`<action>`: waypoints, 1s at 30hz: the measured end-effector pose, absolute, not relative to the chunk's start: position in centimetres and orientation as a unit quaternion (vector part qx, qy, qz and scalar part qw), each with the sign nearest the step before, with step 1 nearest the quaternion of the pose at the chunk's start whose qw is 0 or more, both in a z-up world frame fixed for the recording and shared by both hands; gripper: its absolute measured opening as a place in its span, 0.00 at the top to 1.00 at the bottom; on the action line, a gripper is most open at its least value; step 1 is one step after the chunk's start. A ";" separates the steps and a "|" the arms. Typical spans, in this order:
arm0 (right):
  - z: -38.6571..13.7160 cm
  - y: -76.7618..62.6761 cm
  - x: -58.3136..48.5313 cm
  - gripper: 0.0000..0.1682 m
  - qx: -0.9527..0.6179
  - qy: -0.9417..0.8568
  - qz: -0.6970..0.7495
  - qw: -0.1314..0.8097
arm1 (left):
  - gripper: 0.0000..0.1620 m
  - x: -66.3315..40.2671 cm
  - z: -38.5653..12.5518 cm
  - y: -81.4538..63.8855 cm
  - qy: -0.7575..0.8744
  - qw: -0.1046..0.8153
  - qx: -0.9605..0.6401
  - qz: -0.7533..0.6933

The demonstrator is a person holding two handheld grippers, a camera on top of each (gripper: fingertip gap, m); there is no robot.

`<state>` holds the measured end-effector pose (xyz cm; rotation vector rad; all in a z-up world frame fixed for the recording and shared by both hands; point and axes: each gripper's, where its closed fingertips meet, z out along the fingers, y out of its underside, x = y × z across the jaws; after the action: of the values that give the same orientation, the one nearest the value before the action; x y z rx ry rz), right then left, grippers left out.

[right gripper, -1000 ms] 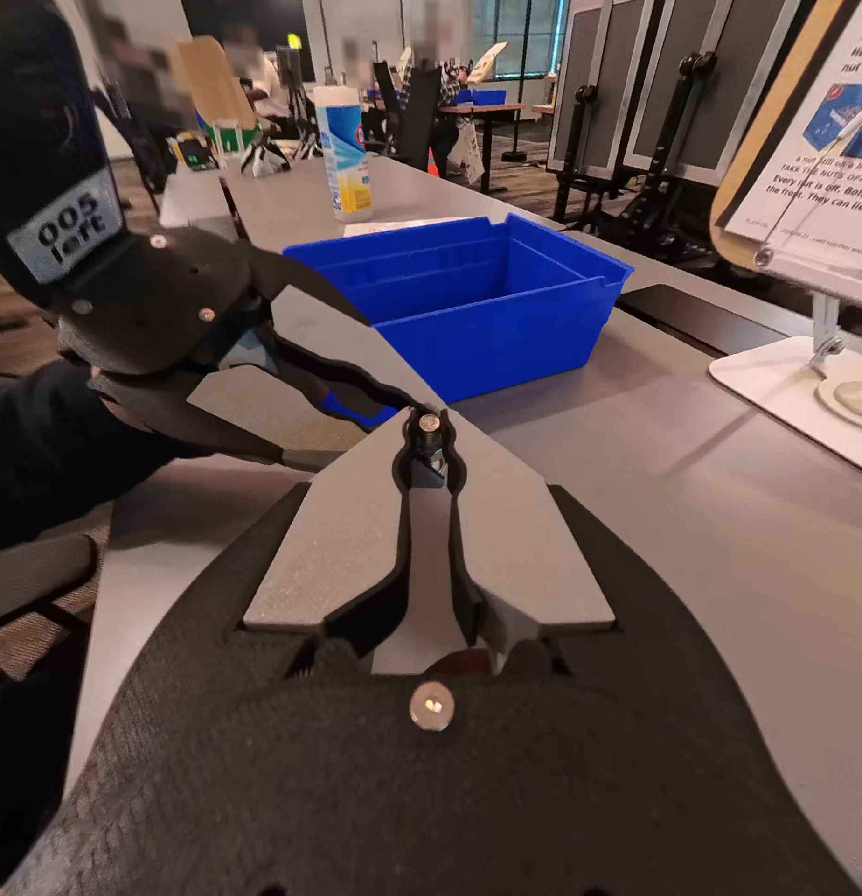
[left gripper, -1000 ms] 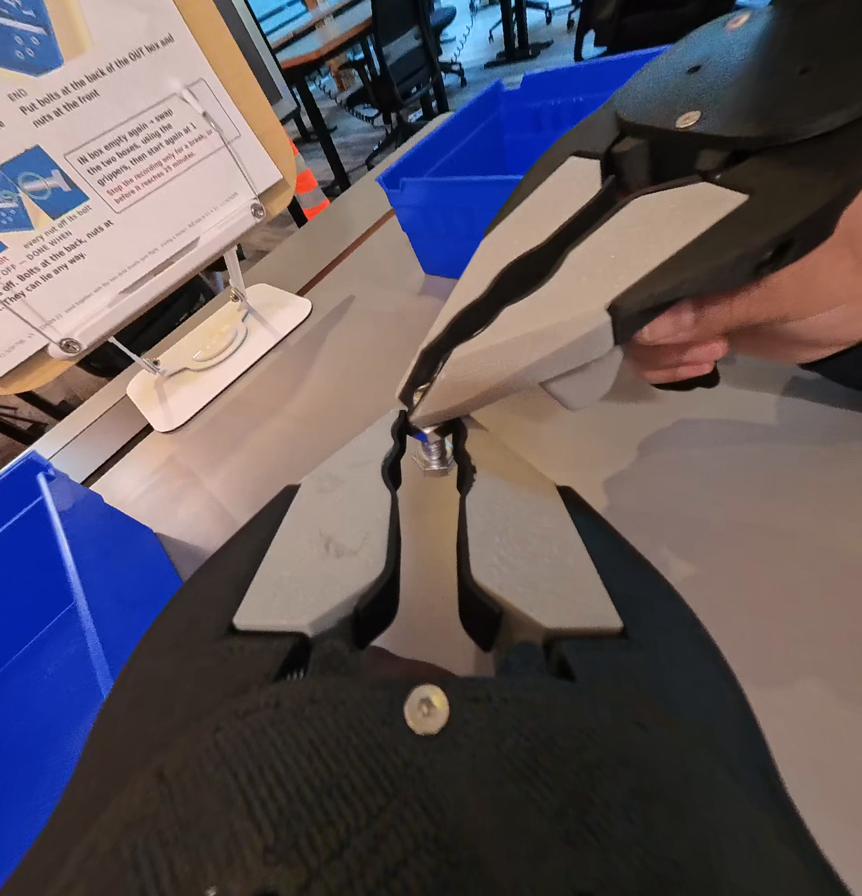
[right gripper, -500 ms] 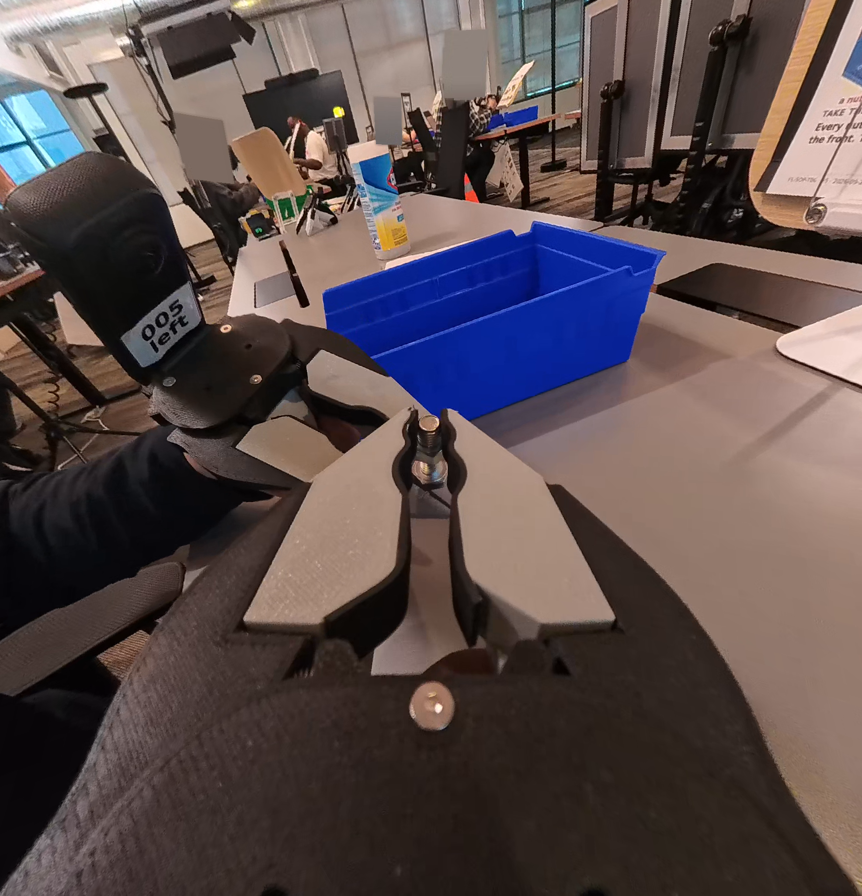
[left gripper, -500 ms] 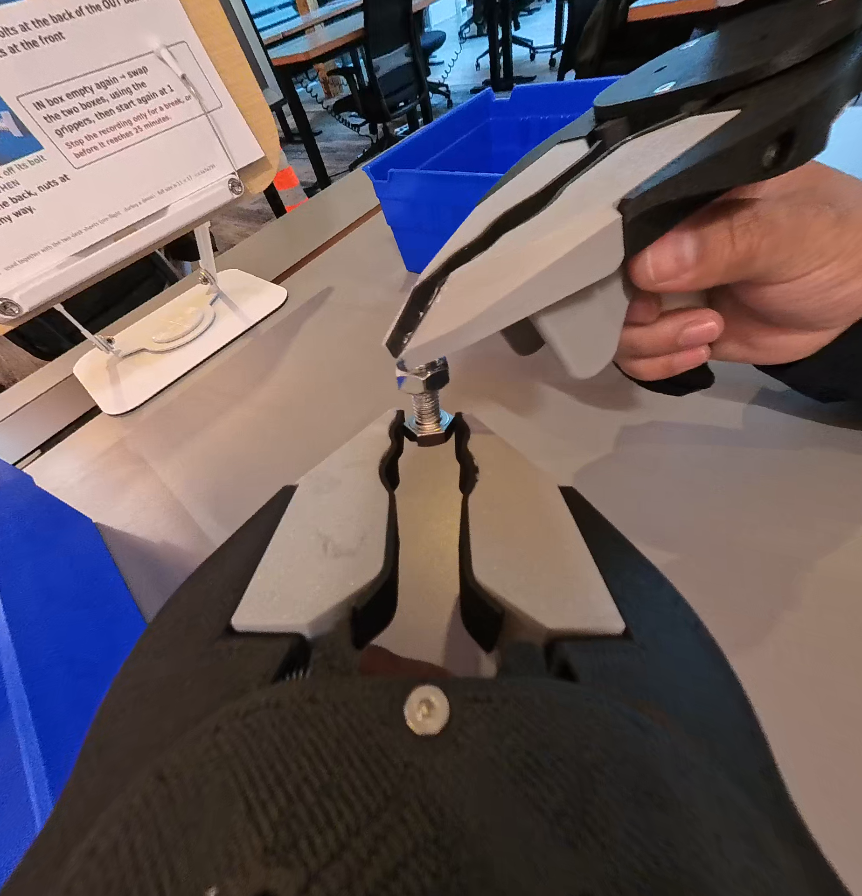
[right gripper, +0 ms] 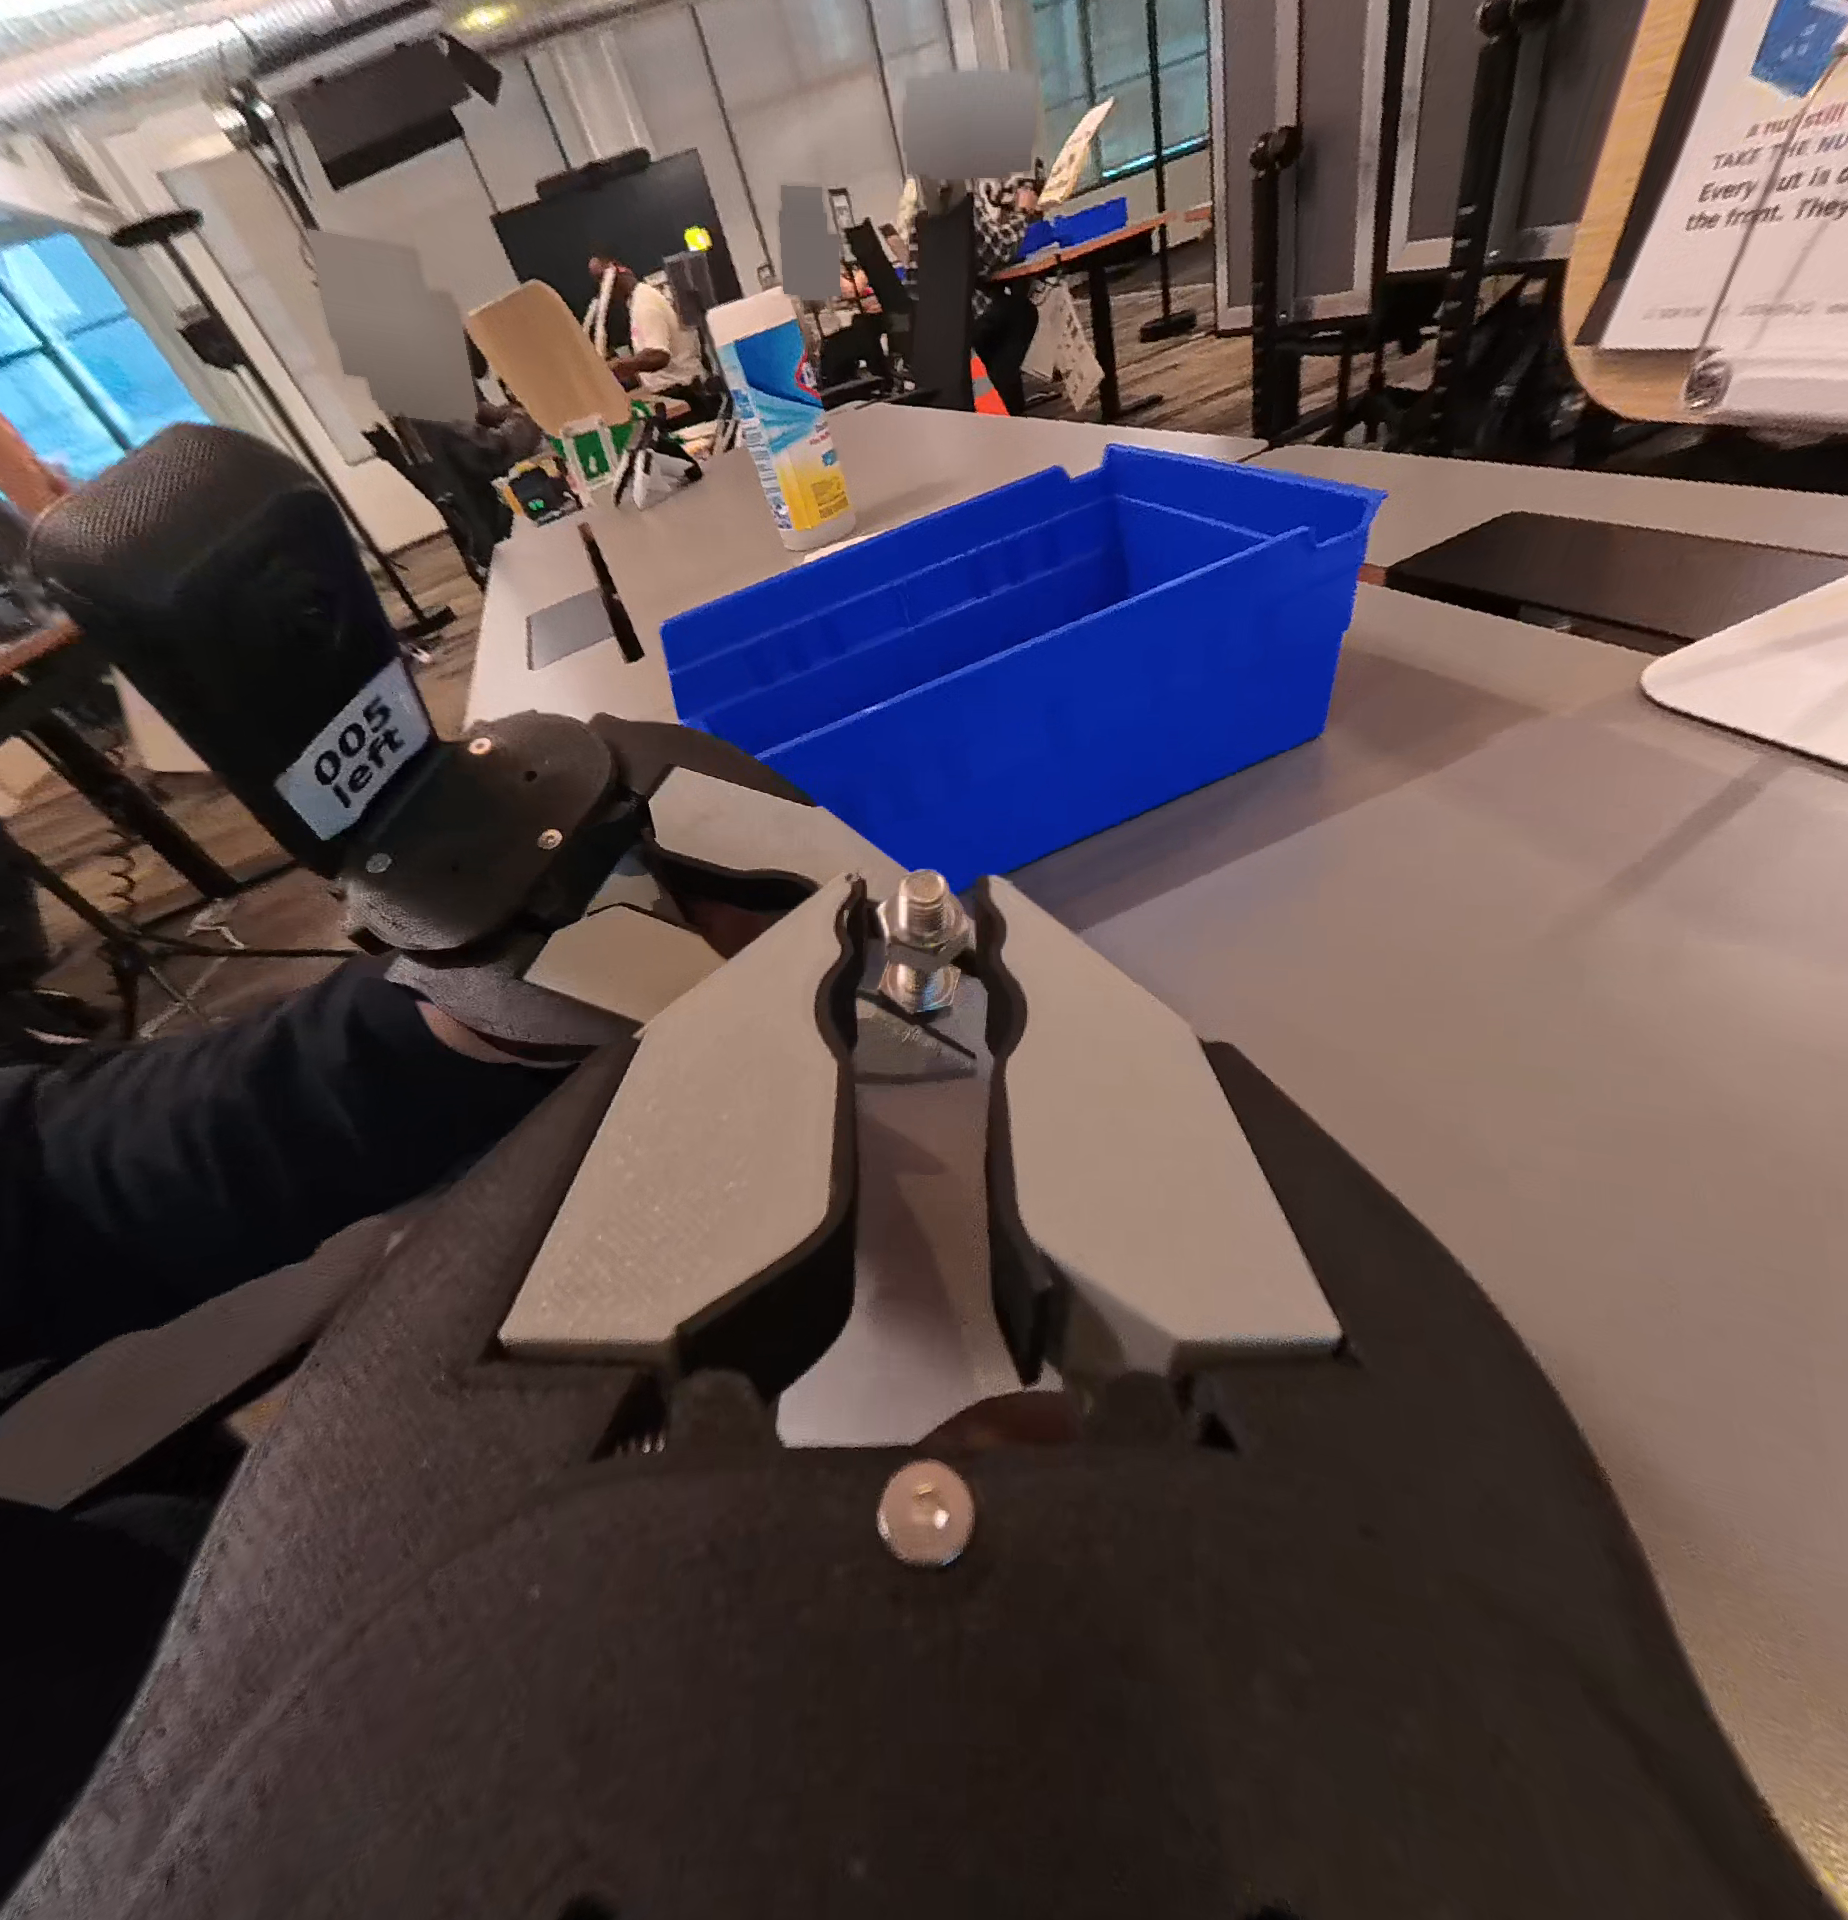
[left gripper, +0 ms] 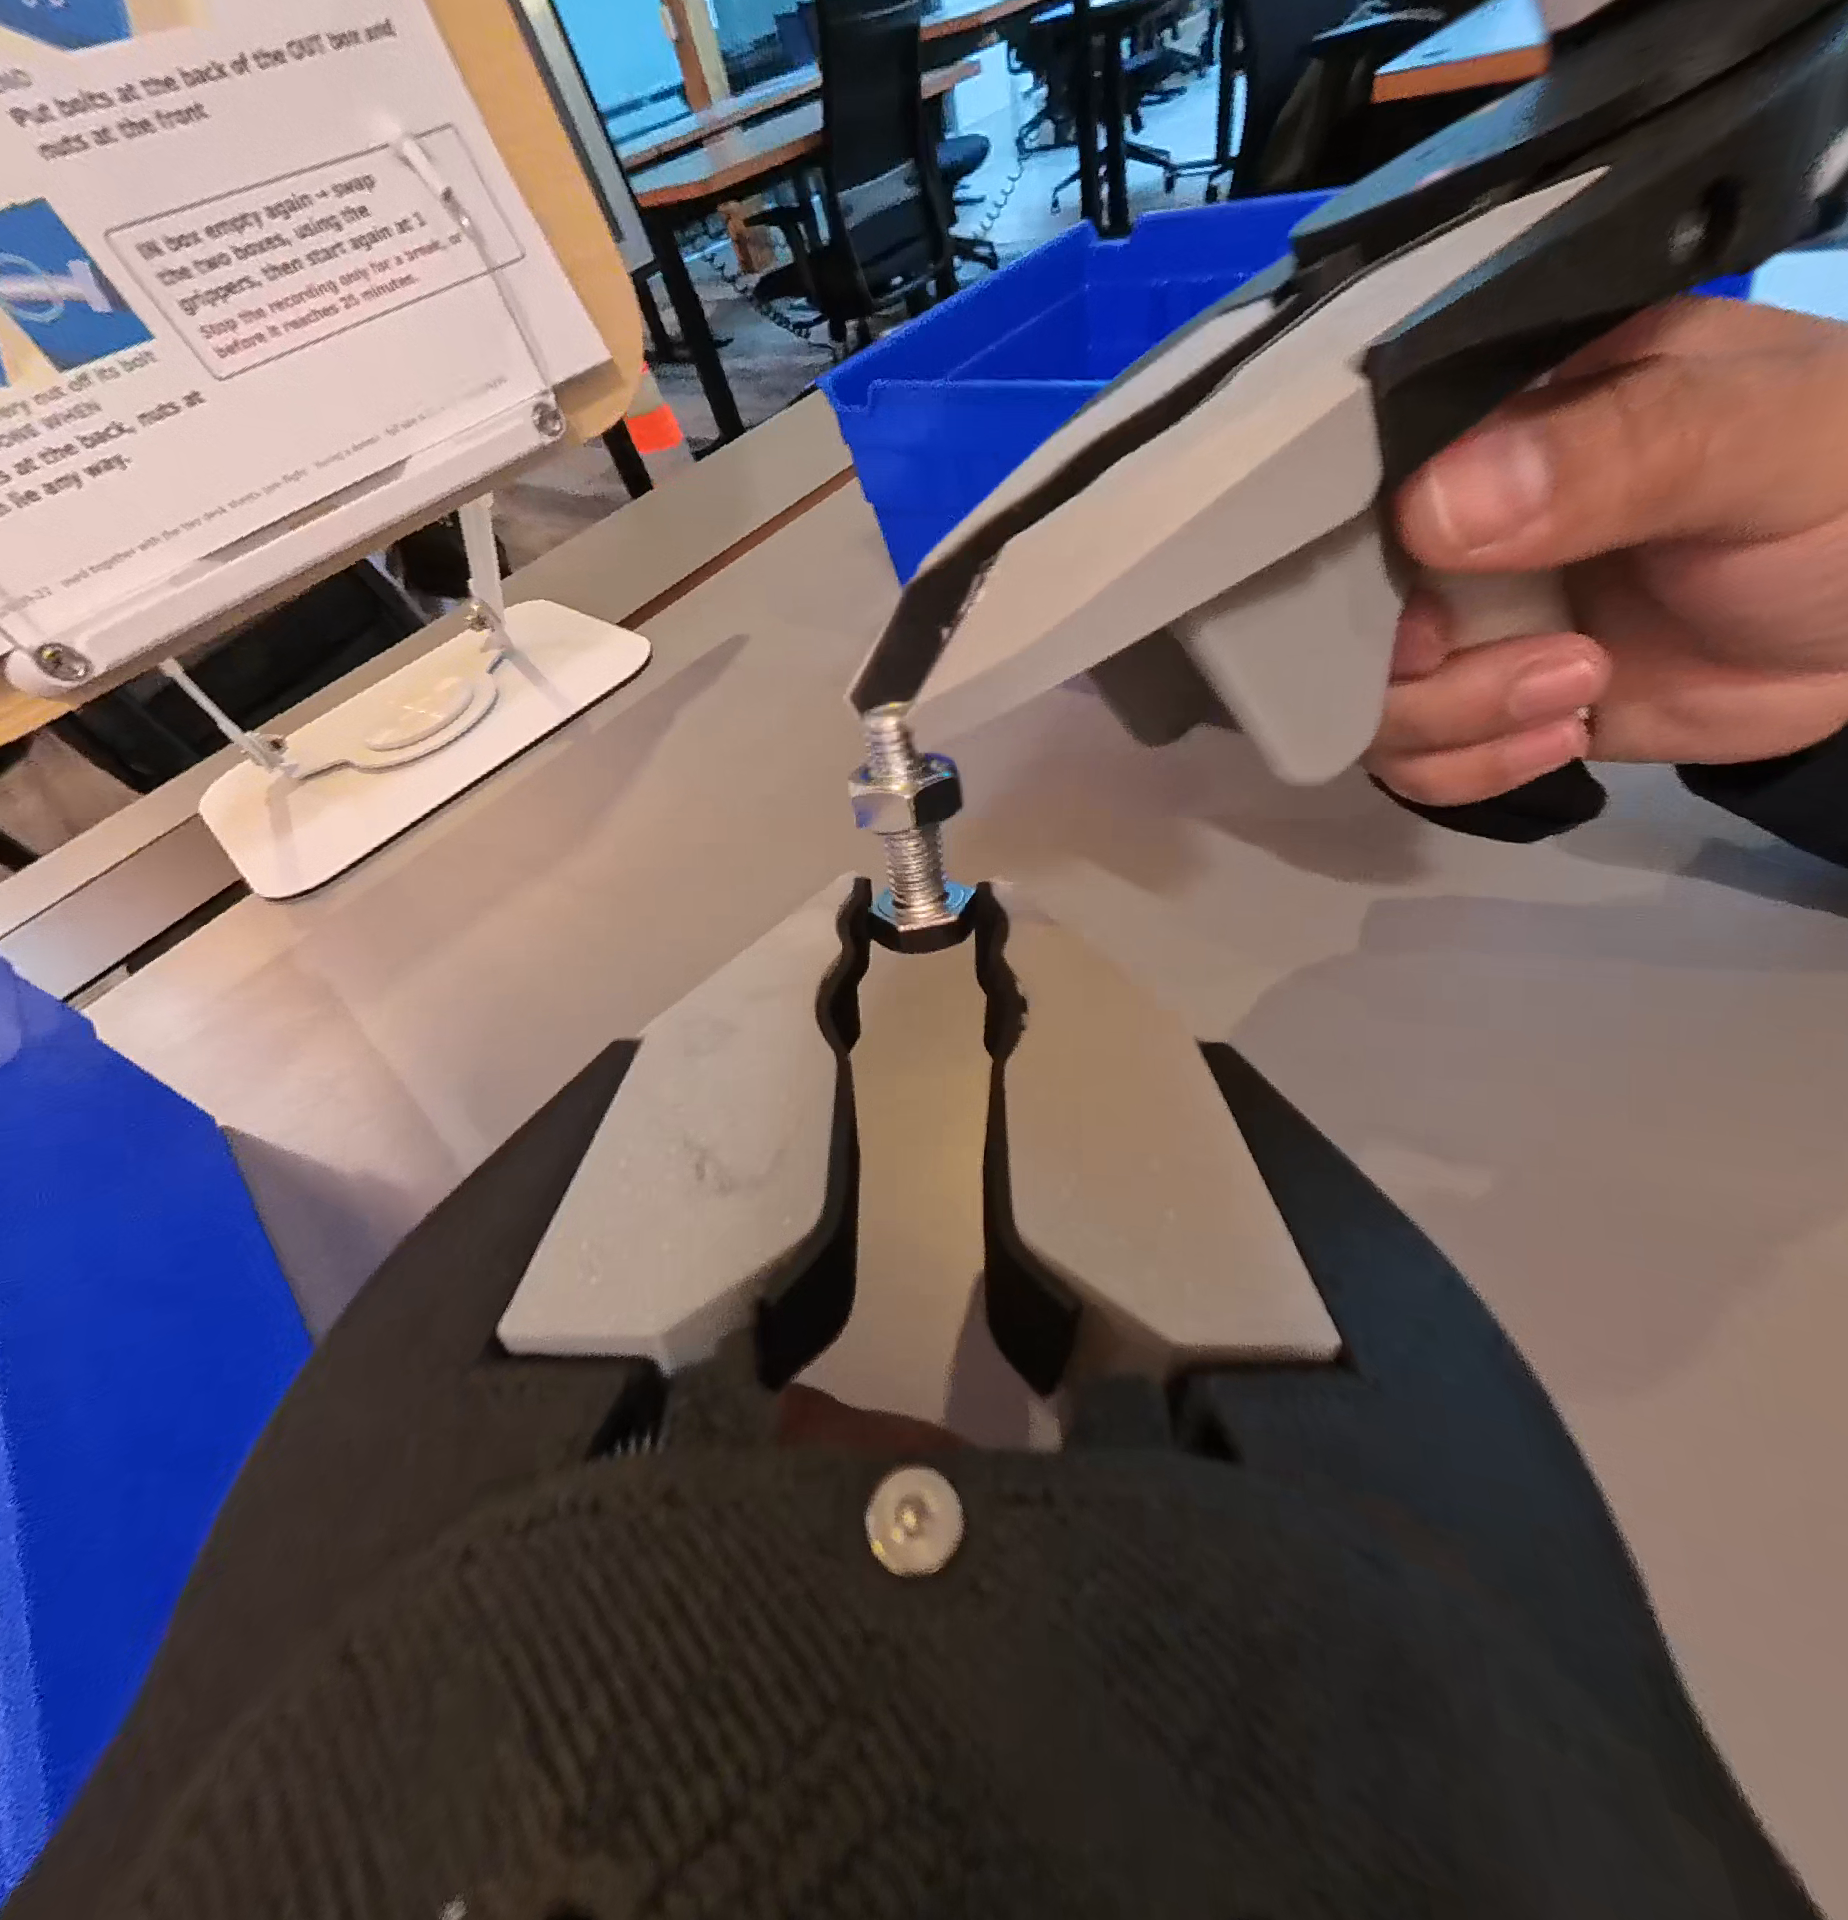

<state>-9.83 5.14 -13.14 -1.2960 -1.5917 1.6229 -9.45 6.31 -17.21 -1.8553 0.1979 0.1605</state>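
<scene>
A silver bolt (left gripper: 912, 862) stands upright between the two grippers above the grey table (left gripper: 1419, 1143). My left gripper (left gripper: 920, 906) is shut on the bolt's hex head. A hex nut (left gripper: 904, 795) sits partway up the thread. My right gripper (left gripper: 884, 709), held by a hand (left gripper: 1647, 582), comes in from the upper right with its tips at the bolt's threaded end, above the nut. In the right wrist view the bolt's end and the nut (right gripper: 925, 943) show between the tips of the right gripper (right gripper: 920, 896). Its jaws stand about a nut's width apart; grip is unclear.
A blue bin (left gripper: 1003, 416) stands behind the grippers and shows in the right wrist view (right gripper: 1055, 748). Another blue bin (left gripper: 89, 1351) is at the near left. A white instruction sign (left gripper: 276, 312) on a stand is at the back left. A wipes canister (right gripper: 790, 416) stands beyond. My two grippers' fingertips are within a few centimetres of each other.
The right gripper has drawn up from the nut to the bolt's end; more thread now shows above the nut. The left gripper still holds the bolt head.
</scene>
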 end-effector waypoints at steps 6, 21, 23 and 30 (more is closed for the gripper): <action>-14.1 4.0 -10.5 0.80 -0.465 -0.612 0.567 0.295 | 0.89 -11.1 -17.2 6.3 0.043 0.605 -0.791 0.081; -12.2 3.9 -10.2 0.81 -0.438 -0.582 0.611 0.309 | 0.89 -10.1 -15.9 6.1 0.048 0.628 -0.773 0.071; -12.4 3.5 -10.1 0.81 -0.434 -0.592 0.607 0.305 | 0.89 -11.0 -16.0 6.0 0.030 0.625 -0.777 0.072; -12.8 2.3 -10.5 0.81 -0.424 -0.603 0.602 0.307 | 0.89 -8.8 -15.6 6.2 0.066 0.635 -0.768 0.056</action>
<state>-10.52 2.27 -12.79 -1.1217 -1.5955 1.5922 -8.82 6.22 -15.57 -1.7546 0.1504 0.1277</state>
